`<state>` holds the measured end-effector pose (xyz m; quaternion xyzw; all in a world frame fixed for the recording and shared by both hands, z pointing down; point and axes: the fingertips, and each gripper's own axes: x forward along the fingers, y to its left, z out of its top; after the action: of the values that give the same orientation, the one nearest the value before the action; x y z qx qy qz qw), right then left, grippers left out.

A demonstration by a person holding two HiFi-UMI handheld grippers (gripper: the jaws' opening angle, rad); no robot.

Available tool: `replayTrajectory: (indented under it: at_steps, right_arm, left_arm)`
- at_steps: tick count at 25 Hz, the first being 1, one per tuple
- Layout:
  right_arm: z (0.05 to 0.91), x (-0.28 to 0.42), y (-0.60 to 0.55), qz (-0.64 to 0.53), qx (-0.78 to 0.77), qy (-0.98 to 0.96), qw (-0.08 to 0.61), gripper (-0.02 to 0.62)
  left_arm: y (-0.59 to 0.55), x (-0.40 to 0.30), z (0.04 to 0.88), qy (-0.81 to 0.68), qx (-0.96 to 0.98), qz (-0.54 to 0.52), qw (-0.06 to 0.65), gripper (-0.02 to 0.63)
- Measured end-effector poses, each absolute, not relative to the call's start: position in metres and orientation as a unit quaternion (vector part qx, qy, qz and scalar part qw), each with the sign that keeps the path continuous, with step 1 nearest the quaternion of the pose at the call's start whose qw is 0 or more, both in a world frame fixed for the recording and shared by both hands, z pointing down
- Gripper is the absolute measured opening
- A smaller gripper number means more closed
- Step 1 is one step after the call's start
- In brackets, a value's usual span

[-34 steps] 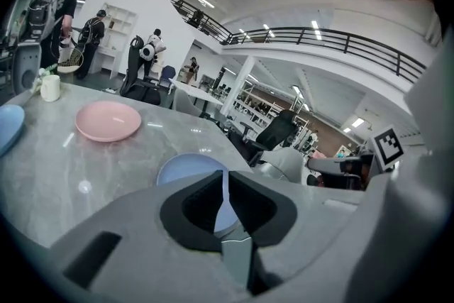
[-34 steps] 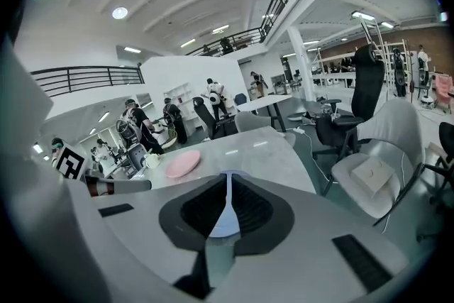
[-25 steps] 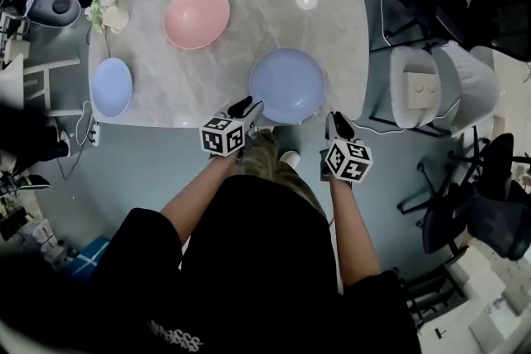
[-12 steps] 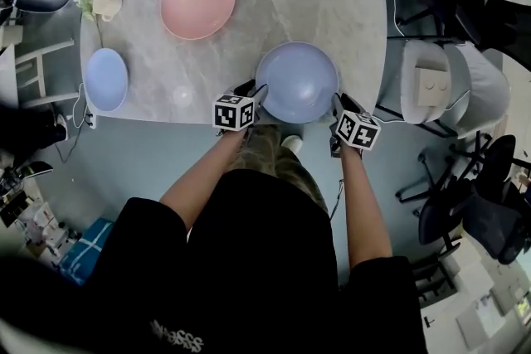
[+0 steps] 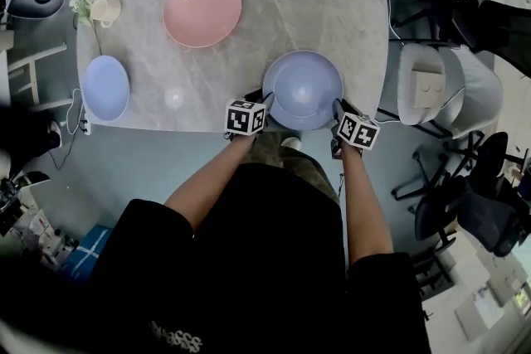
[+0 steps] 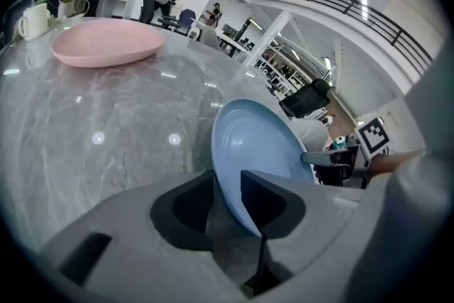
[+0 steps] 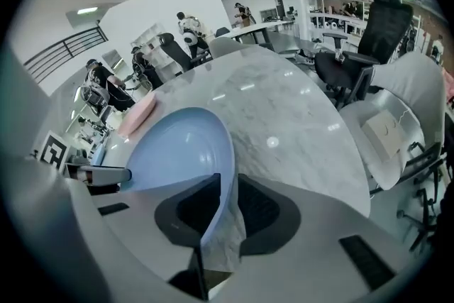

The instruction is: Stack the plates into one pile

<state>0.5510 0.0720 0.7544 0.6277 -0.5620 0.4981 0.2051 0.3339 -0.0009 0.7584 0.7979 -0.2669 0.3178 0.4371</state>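
Both side rims of the stiff-looking, breakable blue plate [image 5: 307, 87] sit between spread jaws — left hand-held gripper [image 5: 265, 100] just narrowing, right hand-held gripper [image 5: 338, 107] just widened.

Surface [image 5: 249, 70]: pale grey marble with darker veining and white spots of reflected light.
Large plate [image 5: 307, 89]: plain light blue.
Small plate [image 5: 106, 87]: plain light blue.
Third plate [image 5: 202, 9]: plain pink.
Mug [image 5: 104, 9]: cream.
Left hand-held gripper [image 6: 225, 179] and right hand-held gripper [image 7: 227, 184]: grey bodies with black jaw pads. Each cube is white with black square markers.
Floor [image 5: 149, 162]: grey-green.
Person's top [image 5: 265, 261]: black.
Chair [image 5: 436, 83]: white.
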Motion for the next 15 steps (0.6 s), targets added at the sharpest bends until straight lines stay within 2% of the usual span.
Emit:
replayTrajectory:
  at_steps: [5,15]
  right_arm:
    - [0.7577,0.5516,0.0629,0.482,0.631,-0.559,0.238,0.072]
    - [0.7628,0.5531,0.0616,0.498,0.629,-0.55,0.232,0.04]
  left_arm:
    - [-0.0013,0.3333,0.7576,-0.241,0.804,0.322,0.439,0.108]
    - [-0.0056,0.3283,0.7585,-0.256,0.796,0.321,0.445,0.085]
